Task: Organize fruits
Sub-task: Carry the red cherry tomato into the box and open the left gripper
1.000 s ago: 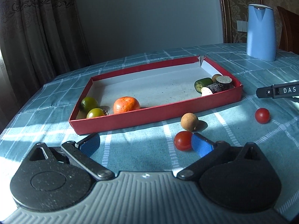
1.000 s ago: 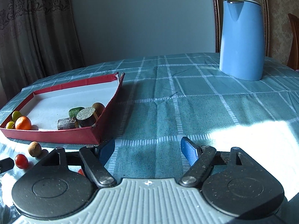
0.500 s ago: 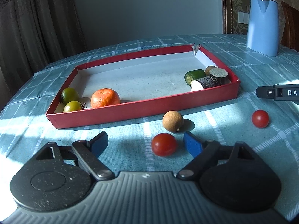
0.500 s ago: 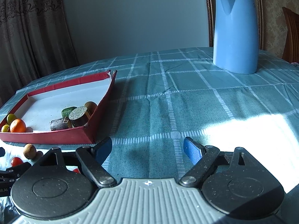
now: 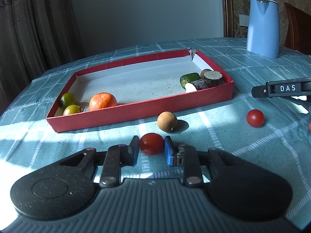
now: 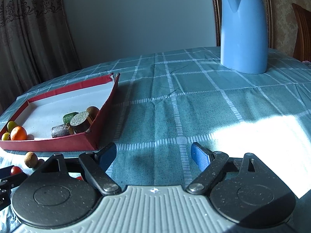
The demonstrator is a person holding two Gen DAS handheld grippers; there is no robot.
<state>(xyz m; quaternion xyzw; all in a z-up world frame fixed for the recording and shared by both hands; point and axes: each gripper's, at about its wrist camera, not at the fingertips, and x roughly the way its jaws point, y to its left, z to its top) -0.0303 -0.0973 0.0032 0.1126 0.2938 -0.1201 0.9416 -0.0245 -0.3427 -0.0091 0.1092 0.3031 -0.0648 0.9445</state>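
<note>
A teal checked tablecloth (image 6: 194,101) covers the whole table, sunlit in patches. On it lies a shallow rectangular red cardboard tray with a white floor (image 5: 136,114), the largest thing here. A tall pale-blue plastic jug (image 6: 244,33) stands well apart from the tray, at the far right of the cloth, with a brown patterned curtain (image 5: 29,29) hanging behind the table on the left.

Inside the tray, in its near left corner, sit a round orange mandarin (image 5: 103,101) and two small green tomatoes (image 5: 69,99), close together. In the far right corner lie a dark cut log-like piece with a pale end (image 5: 213,77), a second dark piece with a white tip (image 5: 198,85), a green chunk (image 5: 189,77) and a small brown round fruit, half hidden behind them.

Outside the tray, just in front of its near wall, rests a round tan longan-like fruit (image 5: 167,121). It stands between the tray and the left gripper (image 5: 152,147), whose blue pads have just been closing and now press on a small red cherry tomato (image 5: 151,143) from both sides (the tomato appears to rest on the cloth). A second red cherry tomato (image 5: 255,117) lies off to the right, near a black finger marked DAS that belongs to the other tool.

The right gripper (image 6: 153,153) hangs over bare cloth with its jaws spread wide and nothing between them.
</note>
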